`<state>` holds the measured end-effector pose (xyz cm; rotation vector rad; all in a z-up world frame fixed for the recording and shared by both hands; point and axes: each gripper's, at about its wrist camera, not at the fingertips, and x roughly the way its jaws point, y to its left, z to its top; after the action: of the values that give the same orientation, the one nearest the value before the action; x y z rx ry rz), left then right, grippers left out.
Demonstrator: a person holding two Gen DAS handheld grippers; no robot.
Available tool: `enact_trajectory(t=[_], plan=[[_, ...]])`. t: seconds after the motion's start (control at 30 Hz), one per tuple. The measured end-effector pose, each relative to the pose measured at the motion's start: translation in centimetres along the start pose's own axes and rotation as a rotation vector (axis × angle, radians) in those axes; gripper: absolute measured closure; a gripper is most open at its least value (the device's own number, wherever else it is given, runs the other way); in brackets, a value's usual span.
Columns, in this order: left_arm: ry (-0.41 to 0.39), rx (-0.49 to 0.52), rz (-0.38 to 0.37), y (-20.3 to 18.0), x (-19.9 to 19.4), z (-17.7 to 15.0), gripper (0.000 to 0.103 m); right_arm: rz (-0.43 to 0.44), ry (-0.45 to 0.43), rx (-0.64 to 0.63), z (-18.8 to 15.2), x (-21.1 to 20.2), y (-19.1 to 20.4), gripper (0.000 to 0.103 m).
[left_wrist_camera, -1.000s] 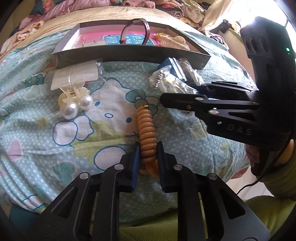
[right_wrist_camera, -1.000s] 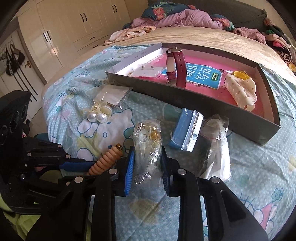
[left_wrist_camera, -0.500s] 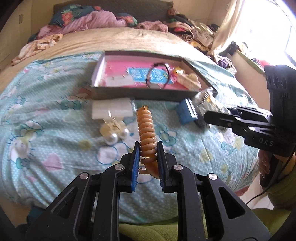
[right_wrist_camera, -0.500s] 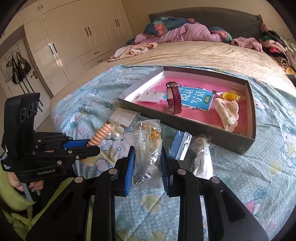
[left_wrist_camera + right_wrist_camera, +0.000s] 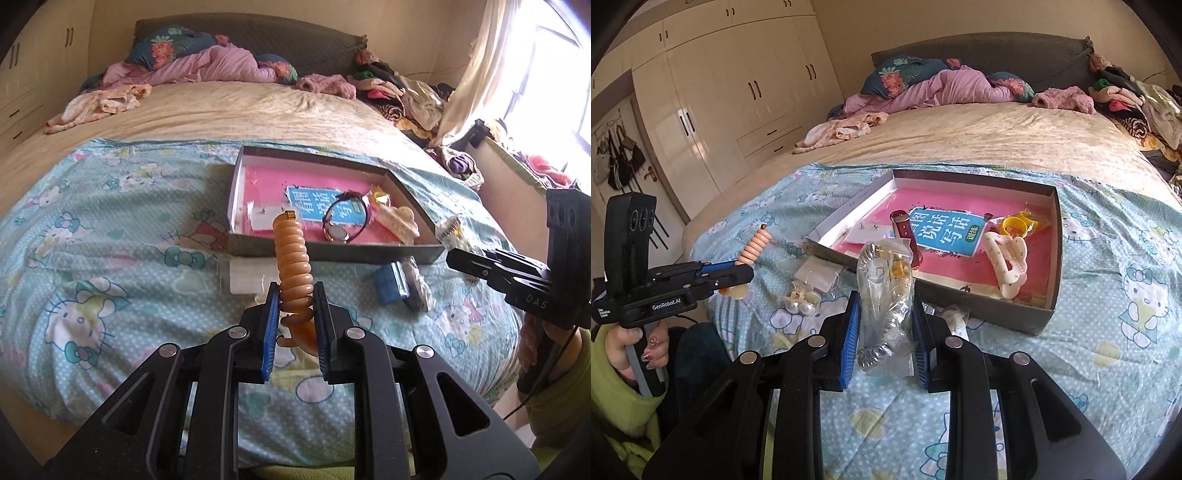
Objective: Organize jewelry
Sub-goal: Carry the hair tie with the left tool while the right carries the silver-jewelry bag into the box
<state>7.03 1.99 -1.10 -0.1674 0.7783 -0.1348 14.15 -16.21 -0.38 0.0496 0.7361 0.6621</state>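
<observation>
Left wrist view shows the left gripper (image 5: 295, 291) clamped on the lower coils of an orange spiral hair tie (image 5: 293, 258), which stands upright above the blanket (image 5: 110, 221), presumably lifted clear for carrying to the shallow box (image 5: 332, 250). The right gripper (image 5: 884, 314) pinches a clear bag of jewelry (image 5: 886, 291) in the air, short of that box, where a watch (image 5: 905, 236) and hair claw (image 5: 1006, 262) lie.
</observation>
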Motion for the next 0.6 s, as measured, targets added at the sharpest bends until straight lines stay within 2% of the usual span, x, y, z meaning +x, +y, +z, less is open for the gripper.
enact_trajectory(t=[0.33,0.6], plan=[[-0.033,-0.014,0.001,0.2,0.5,2.4,0.092,-0.008,-0.054,-0.019,2.1,-0.4,-0.2,0.078],[-0.027,-0.003,0.008,0.1,2.2,4.4,0.092,0.018,-0.045,-0.051,3.4,1.3,0.5,0.078]])
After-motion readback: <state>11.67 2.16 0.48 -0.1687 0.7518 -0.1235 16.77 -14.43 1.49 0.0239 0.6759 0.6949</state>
